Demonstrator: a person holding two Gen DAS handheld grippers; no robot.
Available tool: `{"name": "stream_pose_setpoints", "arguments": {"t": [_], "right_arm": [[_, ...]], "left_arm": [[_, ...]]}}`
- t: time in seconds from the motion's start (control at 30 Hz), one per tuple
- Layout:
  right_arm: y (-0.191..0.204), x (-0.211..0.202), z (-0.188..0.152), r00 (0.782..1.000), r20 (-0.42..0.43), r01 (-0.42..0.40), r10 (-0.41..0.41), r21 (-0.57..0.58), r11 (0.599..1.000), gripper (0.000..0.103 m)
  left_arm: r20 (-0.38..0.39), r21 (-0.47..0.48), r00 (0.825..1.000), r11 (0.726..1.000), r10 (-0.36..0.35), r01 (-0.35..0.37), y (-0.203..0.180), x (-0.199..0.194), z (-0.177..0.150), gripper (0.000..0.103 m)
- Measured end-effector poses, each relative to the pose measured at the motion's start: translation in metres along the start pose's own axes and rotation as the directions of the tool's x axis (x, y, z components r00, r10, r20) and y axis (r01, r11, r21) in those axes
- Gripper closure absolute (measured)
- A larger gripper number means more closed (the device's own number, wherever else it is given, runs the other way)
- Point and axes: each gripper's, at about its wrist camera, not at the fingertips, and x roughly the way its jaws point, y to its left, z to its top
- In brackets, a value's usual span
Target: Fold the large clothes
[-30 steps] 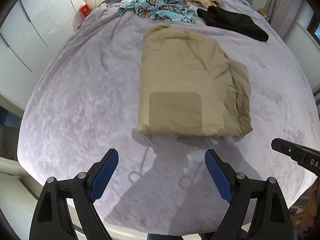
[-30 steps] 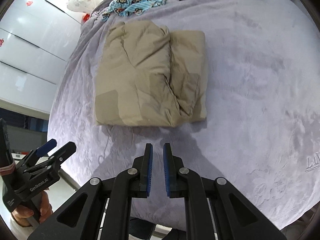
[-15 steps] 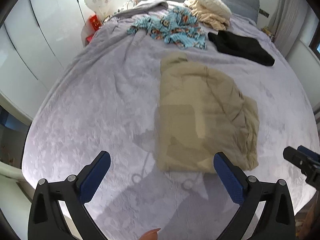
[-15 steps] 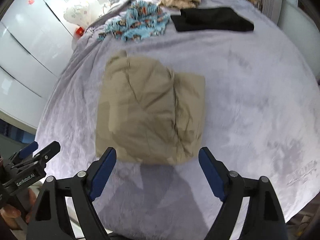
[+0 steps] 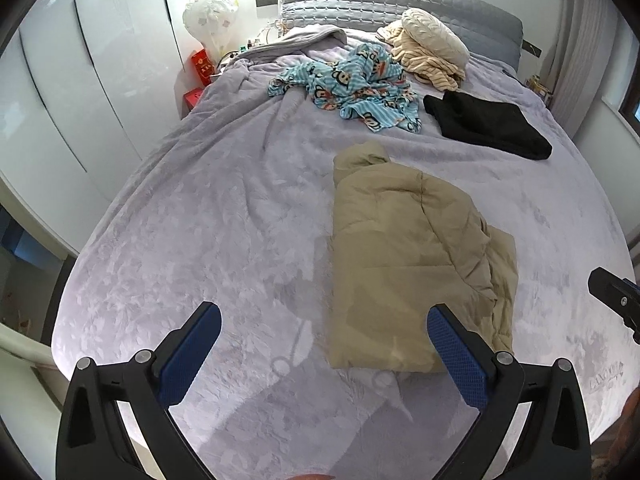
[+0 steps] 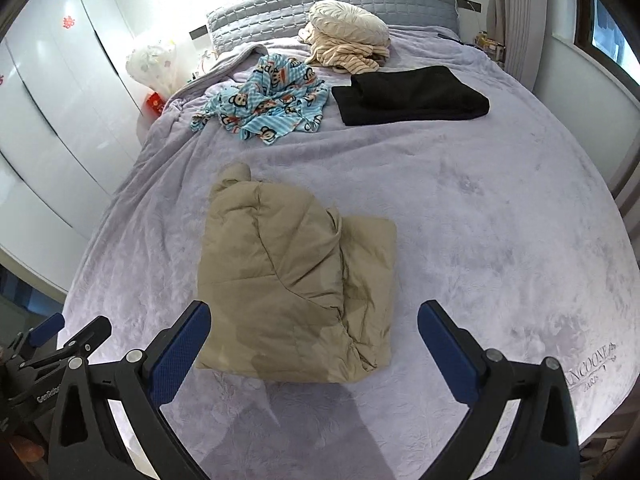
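My left gripper [image 5: 324, 344] and right gripper [image 6: 314, 340] both hover with fingers spread wide, holding nothing. Tan quilted jacket [image 6: 288, 276], puffy, folded into a rough rectangle, lies on the plush lavender bed [image 6: 500, 208]. Only the right view shows lettering stitched on the blanket [image 6: 590, 368] clearly.

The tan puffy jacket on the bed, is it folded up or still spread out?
Folded. The tan jacket lies as a compact, layered rectangle on the purple bedspread, no sleeves sticking out; both grippers are open and off it.
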Motion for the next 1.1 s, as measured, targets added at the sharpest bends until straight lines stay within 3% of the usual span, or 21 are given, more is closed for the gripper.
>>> {"name": "stream_pose_setpoints", "arguments": {"t": [1.1], "right_arm": [[0.0044,-0.0021,0.0016,1.0,-0.005,0.002,-0.002,-0.02,1.0,0.0]], "left_arm": [[0.006,0.008,1.0,1.0,-0.009,0.009,-0.0023,-0.0041,0.0031,0.0]]}}
